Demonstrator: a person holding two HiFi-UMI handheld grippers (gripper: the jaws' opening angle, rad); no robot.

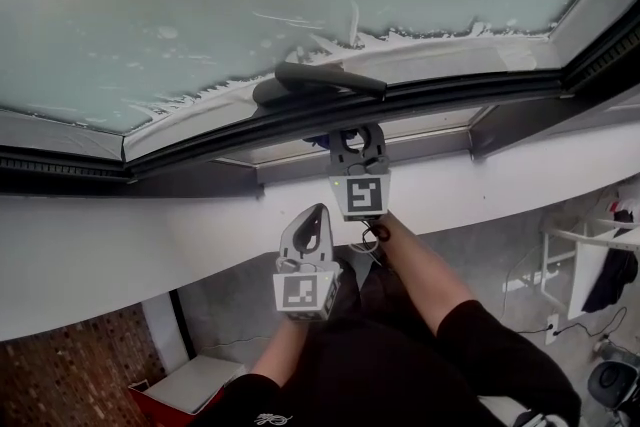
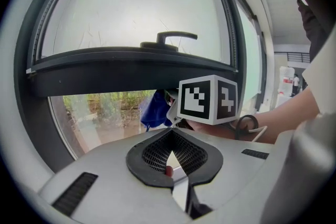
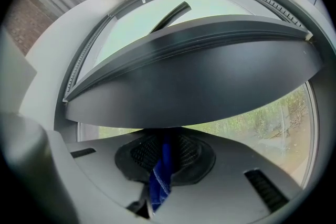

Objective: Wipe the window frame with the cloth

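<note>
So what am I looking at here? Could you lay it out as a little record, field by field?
Setting: open window, dark frame with a handle, white sill below
Right hand-held gripper: shut on a blue cloth, raised to the frame's lower edge
Left hand-held gripper: shut, empty, lower than the right one
Contact: cannot tell whether the cloth touches the frame
</note>
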